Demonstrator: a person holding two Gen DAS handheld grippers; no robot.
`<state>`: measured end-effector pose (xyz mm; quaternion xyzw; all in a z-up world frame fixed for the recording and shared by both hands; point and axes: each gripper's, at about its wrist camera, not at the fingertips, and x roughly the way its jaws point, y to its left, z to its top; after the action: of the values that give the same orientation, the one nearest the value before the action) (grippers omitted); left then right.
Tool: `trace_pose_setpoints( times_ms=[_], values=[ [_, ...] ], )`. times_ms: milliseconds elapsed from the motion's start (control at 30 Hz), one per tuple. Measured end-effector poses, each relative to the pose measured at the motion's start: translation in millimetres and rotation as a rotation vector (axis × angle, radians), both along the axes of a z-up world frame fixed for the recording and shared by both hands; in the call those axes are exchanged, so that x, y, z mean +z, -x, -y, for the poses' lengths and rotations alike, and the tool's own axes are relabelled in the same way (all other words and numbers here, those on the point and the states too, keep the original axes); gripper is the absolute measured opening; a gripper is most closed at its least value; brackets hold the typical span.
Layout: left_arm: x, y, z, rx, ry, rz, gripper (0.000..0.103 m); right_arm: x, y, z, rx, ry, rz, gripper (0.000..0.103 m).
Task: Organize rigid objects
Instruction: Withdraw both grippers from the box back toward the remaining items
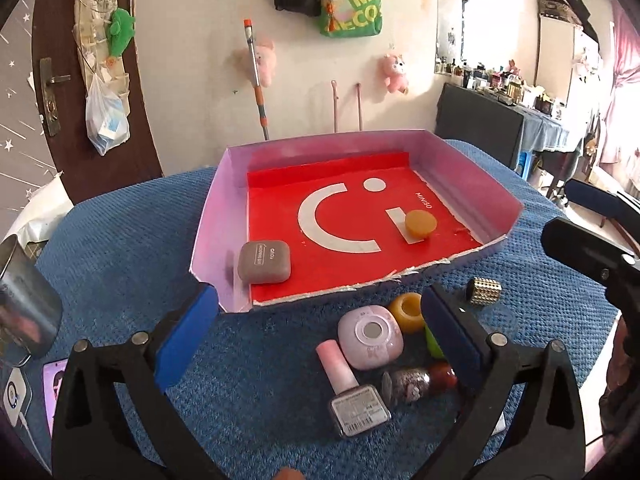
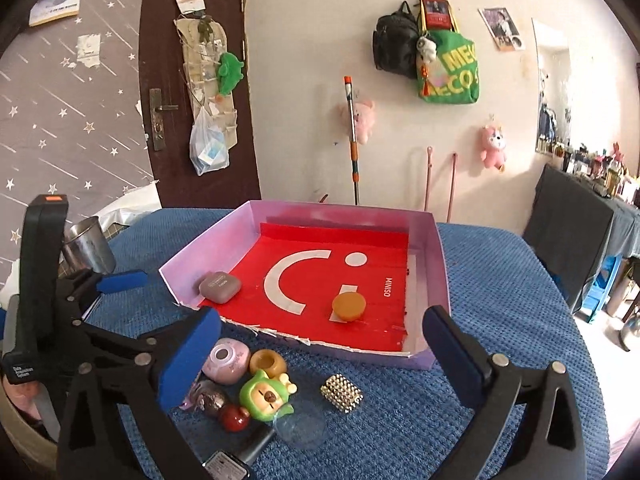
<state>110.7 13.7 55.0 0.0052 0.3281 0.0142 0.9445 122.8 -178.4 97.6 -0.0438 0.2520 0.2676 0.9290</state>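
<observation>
On the blue cloth (image 1: 120, 240) just in front of the pink tray's (image 1: 208, 216) torn near edge lies the unsorted cluster: pink round case (image 1: 370, 338), nail-polish bottle (image 1: 352, 392), yellow ring (image 1: 408, 312), green figurine (image 2: 266, 396), studded cylinder (image 2: 343, 393). The bottle's long axis runs toward the left gripper (image 1: 320, 344), which hangs directly over the cluster, jaws spread and empty. The right gripper (image 2: 320, 360), also spread and empty, sits nearer the cylinder. Inside the tray rest a grey earbud case (image 1: 264, 261) and an orange disc (image 1: 420, 224).
</observation>
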Motion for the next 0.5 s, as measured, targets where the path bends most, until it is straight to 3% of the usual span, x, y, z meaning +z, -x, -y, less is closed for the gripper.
trace_pose_setpoints(
  times_ms=[300,500],
  values=[
    [-7,20,1,-0.009,0.014,-0.013,0.103,-7,24,2,-0.011,0.025,0.036,0.103],
    [-13,31,3,-0.017,0.037,-0.043,0.103,-17,34,4,0.005,0.021,0.007,0.103]
  ],
)
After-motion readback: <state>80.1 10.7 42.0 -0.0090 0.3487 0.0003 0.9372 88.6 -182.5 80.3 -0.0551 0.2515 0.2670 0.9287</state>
